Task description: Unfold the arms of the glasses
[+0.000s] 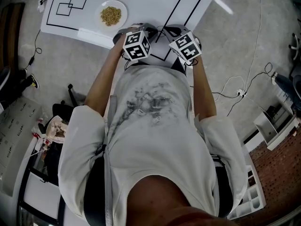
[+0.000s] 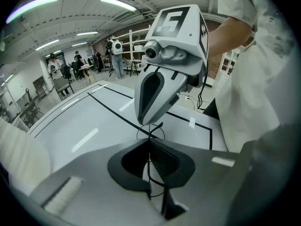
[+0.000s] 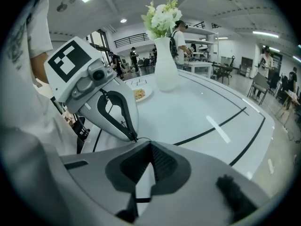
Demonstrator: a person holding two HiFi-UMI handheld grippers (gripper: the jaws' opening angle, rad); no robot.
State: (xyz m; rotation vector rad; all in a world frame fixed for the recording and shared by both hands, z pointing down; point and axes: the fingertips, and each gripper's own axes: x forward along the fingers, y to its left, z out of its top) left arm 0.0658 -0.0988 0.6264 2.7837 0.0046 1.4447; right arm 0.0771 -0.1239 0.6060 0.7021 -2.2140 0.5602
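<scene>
Evidently the glasses (image 2: 151,134) are being pinched by closed fingers of the left gripper (image 2: 150,144) and right gripper (image 3: 150,146); the arm (image 2: 159,125) should be swung outward slowly, frame held still.

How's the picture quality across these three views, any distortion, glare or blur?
Head view: strong fisheye bend, even light, no glare. Left gripper view: dark rounded corners, ceiling light blown out, thin glasses only a faint black line between soft, close-up jaws. Right gripper view: same dark corners, vase fairly crisp.
</scene>
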